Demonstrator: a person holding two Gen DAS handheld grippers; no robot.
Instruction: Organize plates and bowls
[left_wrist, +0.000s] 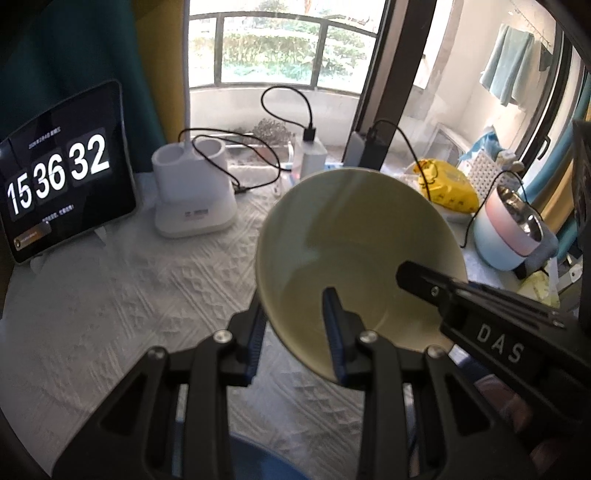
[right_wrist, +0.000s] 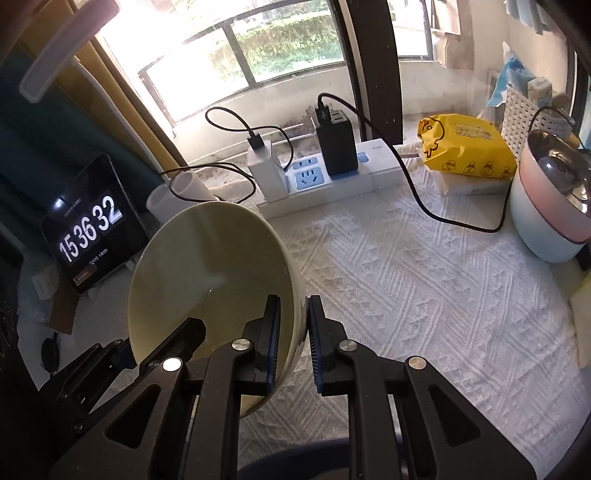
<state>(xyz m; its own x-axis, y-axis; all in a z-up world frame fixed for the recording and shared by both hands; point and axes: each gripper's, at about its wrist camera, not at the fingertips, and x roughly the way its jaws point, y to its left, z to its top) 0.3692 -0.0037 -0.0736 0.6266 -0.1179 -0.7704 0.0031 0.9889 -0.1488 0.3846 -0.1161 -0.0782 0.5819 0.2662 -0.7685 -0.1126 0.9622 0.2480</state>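
Observation:
A pale yellow-green bowl (left_wrist: 354, 251) is held tilted on its side above the white textured tablecloth (left_wrist: 129, 295). My left gripper (left_wrist: 295, 306) is shut on the bowl's rim, one finger outside the wall and one inside. My right gripper (right_wrist: 293, 314) is shut on the opposite rim of the same bowl (right_wrist: 207, 273), its fingers pinching the wall. The right gripper's finger (left_wrist: 436, 284) shows inside the bowl in the left wrist view. A blue rounded edge (left_wrist: 255, 458), perhaps a dish, shows just below the grippers.
A tablet clock (left_wrist: 62, 173) stands at the left, with a white holder (left_wrist: 192, 192) beside it. A power strip with chargers (right_wrist: 325, 173), a yellow wipes pack (right_wrist: 465, 147) and a pink-and-blue pot (right_wrist: 550, 206) line the back and right.

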